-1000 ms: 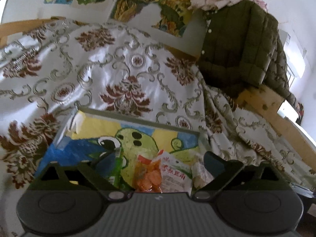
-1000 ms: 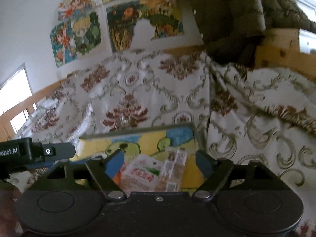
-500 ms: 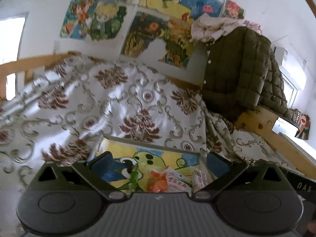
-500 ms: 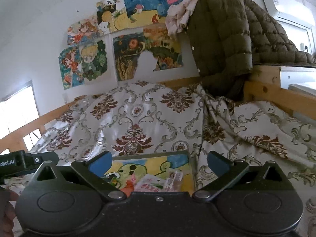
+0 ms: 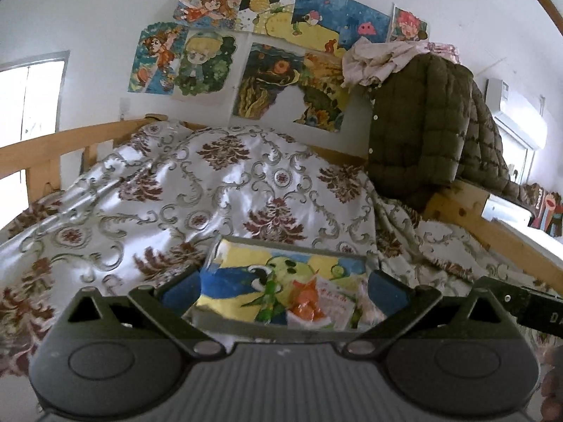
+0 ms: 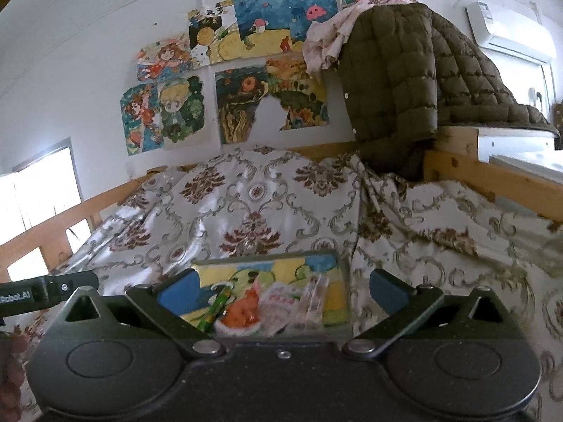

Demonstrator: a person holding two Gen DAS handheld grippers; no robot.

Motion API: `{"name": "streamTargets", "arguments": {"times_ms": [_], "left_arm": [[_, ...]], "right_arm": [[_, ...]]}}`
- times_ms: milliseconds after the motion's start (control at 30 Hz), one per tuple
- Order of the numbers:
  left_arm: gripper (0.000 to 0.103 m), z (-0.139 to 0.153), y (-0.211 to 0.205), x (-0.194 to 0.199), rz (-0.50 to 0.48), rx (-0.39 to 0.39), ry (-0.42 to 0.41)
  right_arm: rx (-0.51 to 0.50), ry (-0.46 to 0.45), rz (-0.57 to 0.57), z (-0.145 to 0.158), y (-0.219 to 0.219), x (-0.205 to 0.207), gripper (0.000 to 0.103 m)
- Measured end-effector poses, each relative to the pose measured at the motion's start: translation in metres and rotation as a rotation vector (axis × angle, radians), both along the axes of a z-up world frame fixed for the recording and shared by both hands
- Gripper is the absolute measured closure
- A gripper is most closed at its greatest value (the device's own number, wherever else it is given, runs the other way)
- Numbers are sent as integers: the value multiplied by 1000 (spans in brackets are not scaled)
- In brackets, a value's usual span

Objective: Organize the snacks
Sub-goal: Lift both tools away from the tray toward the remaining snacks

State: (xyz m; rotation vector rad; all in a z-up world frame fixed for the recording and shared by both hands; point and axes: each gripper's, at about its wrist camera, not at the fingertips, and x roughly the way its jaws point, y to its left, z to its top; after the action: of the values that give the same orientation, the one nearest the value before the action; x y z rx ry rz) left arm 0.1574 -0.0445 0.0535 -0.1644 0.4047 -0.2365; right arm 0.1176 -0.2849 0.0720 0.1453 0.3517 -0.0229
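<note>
daylight from window (image 5: 31,102) | bedspread (image 5: 225,190) glare | fisheye-bent edges | sharp

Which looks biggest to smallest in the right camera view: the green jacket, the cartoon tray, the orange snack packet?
1. green jacket
2. cartoon tray, though it sits nearer the camera
3. orange snack packet

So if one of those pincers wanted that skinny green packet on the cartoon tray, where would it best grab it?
Probably across the middle of the green packet, coming down from above. It is long and narrow and lies flat on the tray, so fingers set either side of its short width should close on it. The orange snack bag sits close on its right, so the right gripper, open now, needs care there.
</note>
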Motion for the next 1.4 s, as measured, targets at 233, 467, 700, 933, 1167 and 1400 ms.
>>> {"name": "streamTargets", "arguments": {"times_ms": [233, 467, 700, 933, 1167, 1400], "left_arm": [[0, -9, 17, -32, 10, 24, 42], [0, -19, 34, -57, 26, 47, 67], [0, -30, 49, -74, 57, 59, 96], [0, -48, 60, -83, 65, 79, 206], [0, -61, 59, -80, 49, 108, 287], [0, -74, 46, -78, -23, 180, 356]], "right_arm": [[-5, 56, -2, -13, 17, -39, 1], [-28, 91, -8, -24, 29, -67, 1], [-37, 121, -13, -32, 36, -84, 1], [-38, 180, -34, -41, 43, -98, 1], [-42, 264, -50, -53, 47, -99, 1], [-7, 347, -21, -65, 45, -90, 1]]}}
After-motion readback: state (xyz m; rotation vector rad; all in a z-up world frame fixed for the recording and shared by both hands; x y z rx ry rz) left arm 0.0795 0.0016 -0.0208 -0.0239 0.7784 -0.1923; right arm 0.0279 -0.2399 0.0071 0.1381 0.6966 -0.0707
